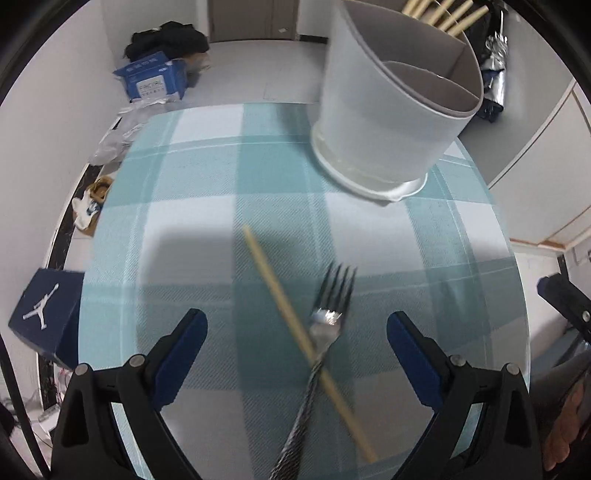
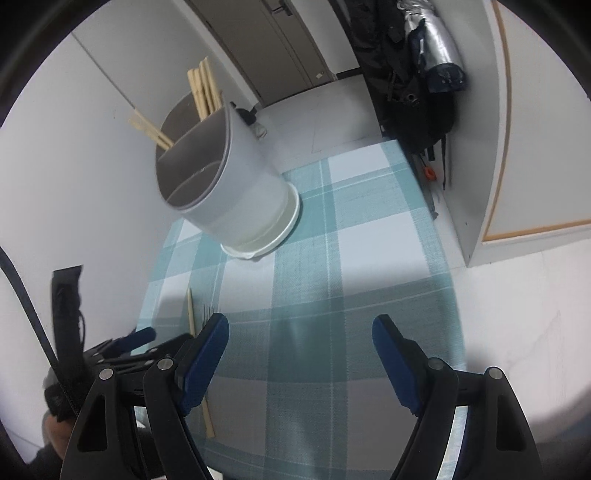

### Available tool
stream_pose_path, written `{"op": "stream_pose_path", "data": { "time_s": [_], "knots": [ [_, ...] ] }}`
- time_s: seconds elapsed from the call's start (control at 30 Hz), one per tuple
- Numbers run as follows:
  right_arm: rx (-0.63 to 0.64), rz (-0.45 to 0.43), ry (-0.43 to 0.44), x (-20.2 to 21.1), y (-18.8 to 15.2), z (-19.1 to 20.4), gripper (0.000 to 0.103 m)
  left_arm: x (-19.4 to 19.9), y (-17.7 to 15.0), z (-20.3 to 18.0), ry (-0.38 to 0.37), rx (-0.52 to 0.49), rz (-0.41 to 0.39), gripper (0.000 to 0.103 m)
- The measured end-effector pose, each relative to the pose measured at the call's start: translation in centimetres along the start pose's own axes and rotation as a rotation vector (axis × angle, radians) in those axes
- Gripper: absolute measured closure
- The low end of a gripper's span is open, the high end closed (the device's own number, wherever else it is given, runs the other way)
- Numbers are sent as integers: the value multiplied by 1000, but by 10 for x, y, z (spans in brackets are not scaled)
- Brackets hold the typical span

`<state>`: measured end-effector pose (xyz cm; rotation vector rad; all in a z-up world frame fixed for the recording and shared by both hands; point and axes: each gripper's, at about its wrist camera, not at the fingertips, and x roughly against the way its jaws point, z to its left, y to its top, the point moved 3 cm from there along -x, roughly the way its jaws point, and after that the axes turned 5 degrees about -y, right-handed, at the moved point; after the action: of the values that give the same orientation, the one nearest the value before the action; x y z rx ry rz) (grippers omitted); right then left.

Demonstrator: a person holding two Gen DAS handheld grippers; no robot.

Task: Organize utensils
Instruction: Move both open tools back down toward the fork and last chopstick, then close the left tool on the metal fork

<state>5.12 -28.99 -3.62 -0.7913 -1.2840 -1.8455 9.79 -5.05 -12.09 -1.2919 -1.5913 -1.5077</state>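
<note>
White holder [image 1: 388, 122] holds chopsticks [image 1: 443, 14] in one compartment.

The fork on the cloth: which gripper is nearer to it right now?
Left. The left gripper hangs open right over the fork, which crosses the loose chopstick. The right gripper is open beside it over bare tablecloth.

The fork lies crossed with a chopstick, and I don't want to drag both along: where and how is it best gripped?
Probably the neck of the fork, just below the tines, clear of the chopstick that crosses its twisted handle lower down. Come from above, fingers either side of the narrow neck: it lies flat on the tablecloth, and the left gripper already straddles it, open.
</note>
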Motion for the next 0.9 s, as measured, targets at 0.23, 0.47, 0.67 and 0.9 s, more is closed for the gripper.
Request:
{"op": "stream_pose_path", "data": {
  "time_s": [0.23,0.47,0.67,0.9],
  "knots": [
    [-66,4,21,9,0,-17,23,-17,3,-18,11,-96,66,20],
    [-68,-1,41,16,0,-19,23,-12,-4,-23,12,-126,77,37],
    [-78,2,54,19,0,-19,23,-9,-15,-41,-7,-191,96,56],
    [-69,-1,55,20,-1,-16,23,-3,-17,-44,-26,-195,79,76]
  ]
}}
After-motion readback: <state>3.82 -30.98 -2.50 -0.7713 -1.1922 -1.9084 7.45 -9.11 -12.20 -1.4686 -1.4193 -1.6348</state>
